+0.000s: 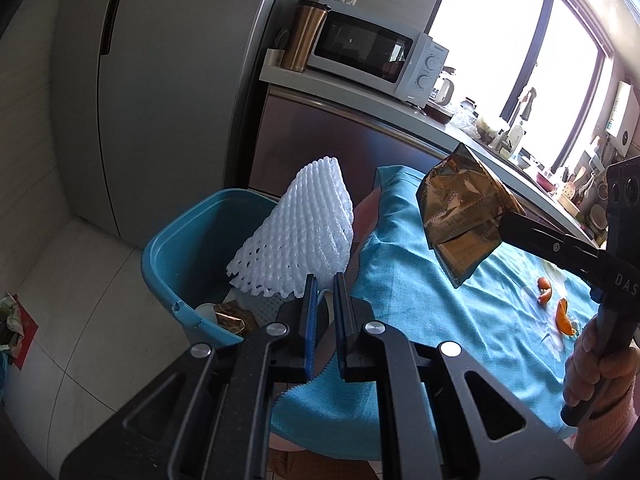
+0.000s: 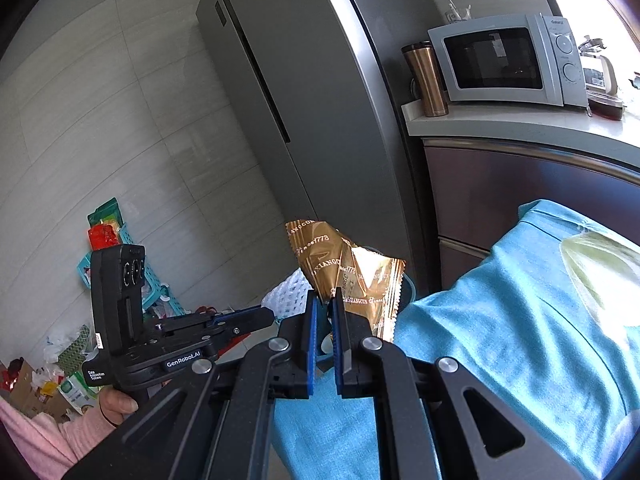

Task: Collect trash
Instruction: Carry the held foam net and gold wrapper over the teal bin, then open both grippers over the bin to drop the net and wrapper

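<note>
My left gripper [image 1: 322, 285] is shut on the lower edge of a white foam fruit net [image 1: 298, 228], which hangs over the near rim of a blue bin [image 1: 180, 252]. The bin holds a gold wrapper and other scraps. My right gripper [image 2: 325, 299] is shut on a crumpled gold snack wrapper [image 2: 356, 276]. In the left wrist view that wrapper [image 1: 460, 216] hangs above the blue cloth [image 1: 440, 308], to the right of the bin. Orange peel pieces [image 1: 562, 316] lie on the cloth. The left gripper [image 2: 270, 316] and the foam net [image 2: 286, 294] show just left of the wrapper.
A grey fridge [image 1: 160, 100] stands behind the bin. A counter carries a microwave [image 1: 376, 56] and a copper tumbler [image 1: 306, 36]. A clear plastic piece [image 2: 592, 272] lies on the cloth [image 2: 500, 328]. Baskets and packaging [image 2: 120, 280] clutter the floor at the left.
</note>
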